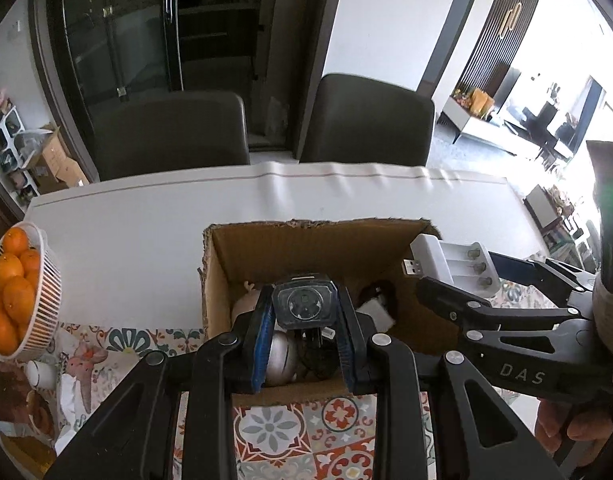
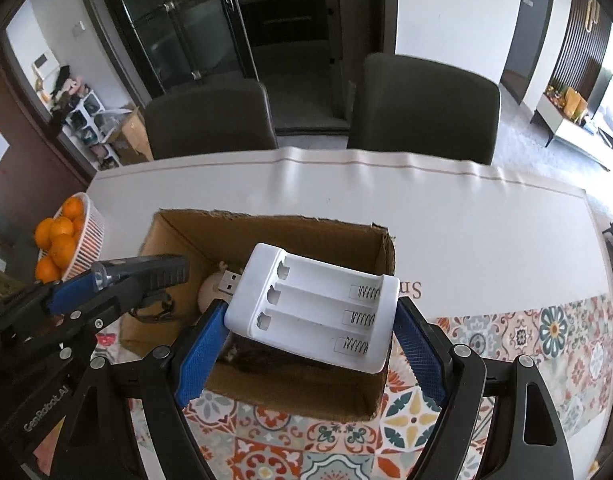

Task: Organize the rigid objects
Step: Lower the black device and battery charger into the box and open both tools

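Box [image 1: 306, 256] contents sit half-hidden beneath my left claw [image 1: 304, 332] gripping a flashlight [image 1: 304, 304], right claw [image 2: 310, 344] clamping the charger [image 2: 314, 304].

left tongs [image 1: 305, 334] clamped, right tongs [image 2: 311, 334] clamped

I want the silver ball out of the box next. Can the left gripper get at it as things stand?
Probably not yet. The left gripper is shut on a black flashlight, so it has no free grip. The silver ball lies just below in the open-topped cardboard box, otherwise unobstructed.
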Demonstrator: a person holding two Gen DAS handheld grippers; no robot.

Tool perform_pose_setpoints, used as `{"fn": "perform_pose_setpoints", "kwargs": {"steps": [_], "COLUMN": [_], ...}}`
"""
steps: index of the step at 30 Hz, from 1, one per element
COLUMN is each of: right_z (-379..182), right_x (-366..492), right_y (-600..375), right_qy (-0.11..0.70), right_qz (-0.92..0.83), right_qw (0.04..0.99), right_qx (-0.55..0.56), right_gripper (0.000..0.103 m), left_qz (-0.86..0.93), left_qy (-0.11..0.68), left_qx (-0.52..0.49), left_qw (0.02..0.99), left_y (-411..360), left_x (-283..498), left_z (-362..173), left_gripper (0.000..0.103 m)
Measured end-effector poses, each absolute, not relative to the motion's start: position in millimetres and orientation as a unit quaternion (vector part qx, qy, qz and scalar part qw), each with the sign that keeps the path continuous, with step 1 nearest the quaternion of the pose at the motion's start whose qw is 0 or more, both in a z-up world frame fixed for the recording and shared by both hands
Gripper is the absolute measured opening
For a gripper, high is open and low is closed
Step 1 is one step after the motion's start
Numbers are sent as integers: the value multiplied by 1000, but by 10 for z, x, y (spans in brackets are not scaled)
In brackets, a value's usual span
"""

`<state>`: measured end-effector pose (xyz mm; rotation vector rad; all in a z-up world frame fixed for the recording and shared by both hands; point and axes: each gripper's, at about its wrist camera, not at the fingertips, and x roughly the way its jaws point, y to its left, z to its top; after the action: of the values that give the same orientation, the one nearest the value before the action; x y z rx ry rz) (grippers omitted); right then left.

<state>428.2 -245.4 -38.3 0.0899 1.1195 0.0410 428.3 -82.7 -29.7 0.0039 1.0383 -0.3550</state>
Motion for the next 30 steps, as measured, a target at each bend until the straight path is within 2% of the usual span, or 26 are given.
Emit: {"fn": "perform_pose_setpoints", "kwargs": {"steps": [19, 21, 22, 23, 30], "right_z": [-875, -912, -919, -923, -913], "right_x": [4598, 4605, 4598, 4595, 4584], "right_y": [-2400, -2386, -2387, -2397, -2439], "right_qy": [582, 587, 586, 586, 591], "right_qz": [37, 41, 32, 19, 22], "right_qw": [812, 808, 809, 810, 806], "right_qx": [31, 28, 22, 16, 32], "right_gripper": [83, 83, 85, 86, 86], "left_qz": [-171, -154, -144, -134, -132], "left_qy": [548, 559, 559, 555, 550], "left_qx": [6, 13, 17, 22, 18], "left_qw": [819, 815, 816, 820, 824], "left_y": [-833, -840, -829, -813, -779], "left_x": [4560, 4577, 4580, 4577, 4518], "left_z": [-769, -805, -809, -802, -724], "left_gripper": [29, 47, 63, 69, 69]}}
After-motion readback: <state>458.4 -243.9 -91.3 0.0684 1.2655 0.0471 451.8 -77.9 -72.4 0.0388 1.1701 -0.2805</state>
